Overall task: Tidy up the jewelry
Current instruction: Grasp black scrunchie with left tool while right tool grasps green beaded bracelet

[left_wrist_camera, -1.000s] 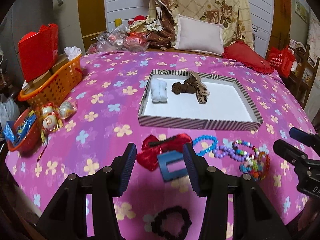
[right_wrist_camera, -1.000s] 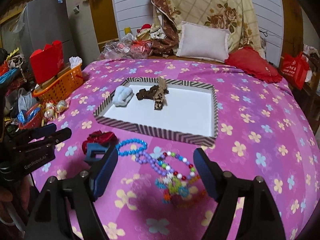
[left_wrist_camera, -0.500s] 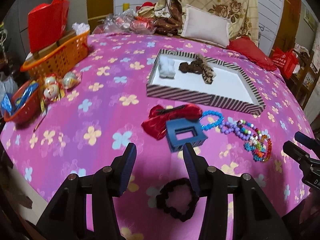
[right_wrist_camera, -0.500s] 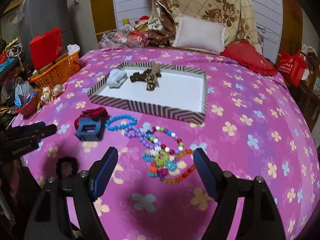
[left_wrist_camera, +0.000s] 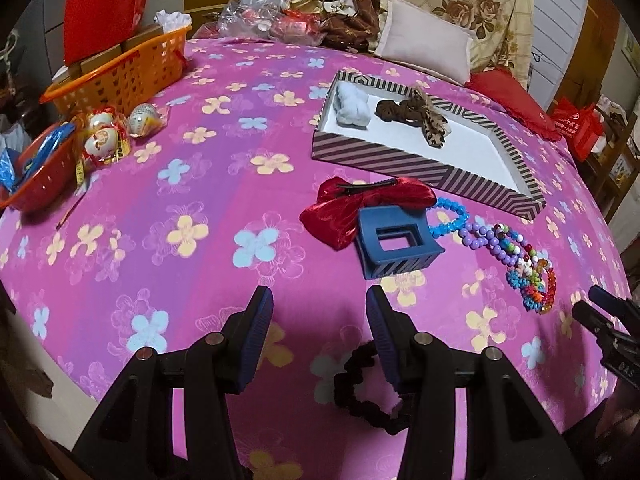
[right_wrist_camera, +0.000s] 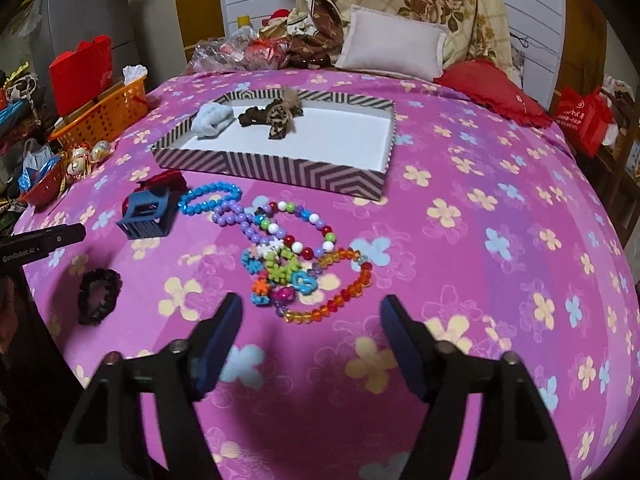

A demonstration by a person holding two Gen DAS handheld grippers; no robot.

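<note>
A striped tray [left_wrist_camera: 384, 160] [right_wrist_camera: 280, 168] on the pink flowered cloth holds a pale blue scrunchie [left_wrist_camera: 352, 108] and brown hair ties [left_wrist_camera: 416, 114]. In front of it lie a red bow clip [left_wrist_camera: 360, 204], a blue claw clip [left_wrist_camera: 394, 246] [right_wrist_camera: 146, 214], a tangle of bead bracelets [right_wrist_camera: 288, 252] [left_wrist_camera: 516, 256] and a black scrunchie [right_wrist_camera: 98, 296] [left_wrist_camera: 356, 380]. My left gripper [left_wrist_camera: 320, 320] is open and empty, just short of the claw clip, over the black scrunchie. My right gripper [right_wrist_camera: 310, 328] is open and empty, just short of the bracelets.
An orange basket [left_wrist_camera: 120, 76] with a red bag [left_wrist_camera: 104, 12], a red bowl [left_wrist_camera: 36, 176] and small figurines [left_wrist_camera: 104, 140] stand at the left. Pillows [right_wrist_camera: 392, 44] and clutter lie behind the tray. The table edge curves close below both grippers.
Both grippers have drawn back toward me and risen; the jewelry now lies farther ahead of the fingers. The black scrunchie now sits under the left fingers. Nothing was taken hold of.
</note>
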